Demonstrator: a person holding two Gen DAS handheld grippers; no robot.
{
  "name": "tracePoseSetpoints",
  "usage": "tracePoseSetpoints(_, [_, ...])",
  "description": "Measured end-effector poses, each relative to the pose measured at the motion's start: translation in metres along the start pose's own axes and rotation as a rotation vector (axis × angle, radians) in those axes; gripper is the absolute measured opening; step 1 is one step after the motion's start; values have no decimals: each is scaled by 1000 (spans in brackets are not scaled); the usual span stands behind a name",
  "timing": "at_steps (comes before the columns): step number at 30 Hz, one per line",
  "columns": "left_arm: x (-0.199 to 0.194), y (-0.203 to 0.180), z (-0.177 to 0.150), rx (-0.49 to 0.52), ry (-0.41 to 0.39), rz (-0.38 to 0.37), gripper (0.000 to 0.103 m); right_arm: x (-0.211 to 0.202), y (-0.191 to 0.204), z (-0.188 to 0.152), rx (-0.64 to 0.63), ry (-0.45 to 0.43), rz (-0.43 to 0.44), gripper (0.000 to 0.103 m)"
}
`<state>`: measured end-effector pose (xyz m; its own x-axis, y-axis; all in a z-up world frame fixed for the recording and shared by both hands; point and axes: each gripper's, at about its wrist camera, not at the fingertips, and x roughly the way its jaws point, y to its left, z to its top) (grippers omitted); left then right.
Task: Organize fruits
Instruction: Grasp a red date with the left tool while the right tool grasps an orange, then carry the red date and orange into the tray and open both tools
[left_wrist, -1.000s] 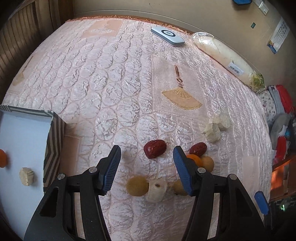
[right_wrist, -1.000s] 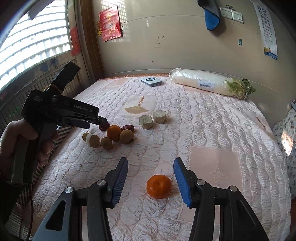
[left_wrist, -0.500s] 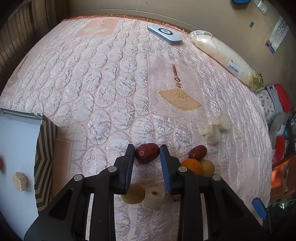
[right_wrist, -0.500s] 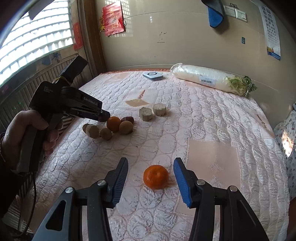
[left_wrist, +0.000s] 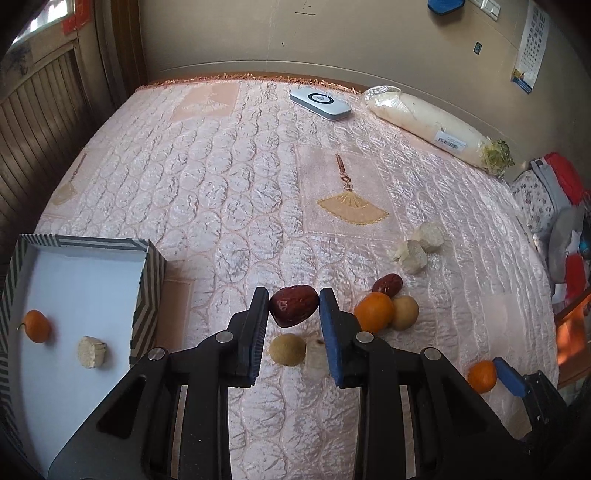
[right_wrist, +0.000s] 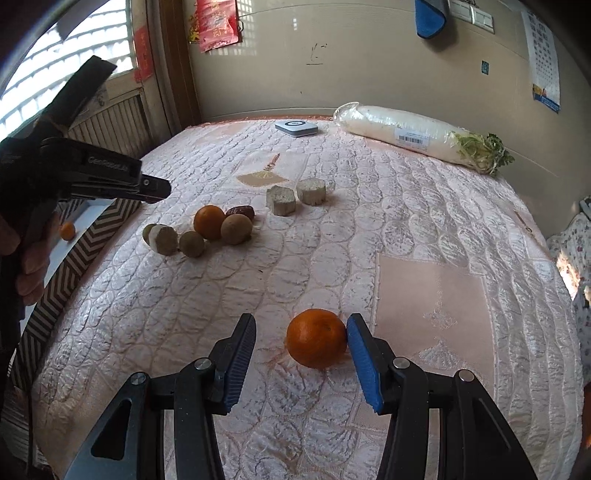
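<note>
the left hand-held gripper is clamped on a red date, holding it above the bed near the bed's left edge, over a cluster of fruits. beside it at that edge sits a striped box holding a small orange and a pale slice. the right hand-held gripper stands open around a tangerine on the bed, its right pad touching the fruit, the left pad apart.

Wrinkled red date pinched between blue pads, lifted above quilt. Orange mandarin on quilt, near side, apart from fruit cluster.
</note>
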<state>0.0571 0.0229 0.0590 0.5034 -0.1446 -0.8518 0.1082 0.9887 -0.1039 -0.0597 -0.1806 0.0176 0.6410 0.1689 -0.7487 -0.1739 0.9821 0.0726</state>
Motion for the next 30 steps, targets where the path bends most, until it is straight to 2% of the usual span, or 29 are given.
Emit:
tracePoseSetpoints(3, [-4,0,-8,8,0,-3,27,13,-2,-3,15,44,-9,35])
tracePoseSetpoints(4, [-6,0,-10,10,-1,-4,27,12,0,-3,9,26,-29,32])
tracePoseSetpoints(7, [-13,2,-17,12,-8,-9,27,5,3,-1,22,-3,-13,31])
tracePoseSetpoints(14, [-36,18,-27,-2,-37,-14,27,-8,35,10,-50,-29,8,31])
tracePoseSetpoints(25, [-65,69,-50,-56,-89,46,27,-8,102,32,-148,-49,75,31])
tracePoseSetpoints(30, [-77,101,-65,-94,-104,92,27,-5,139,45,-185,-59,148,31])
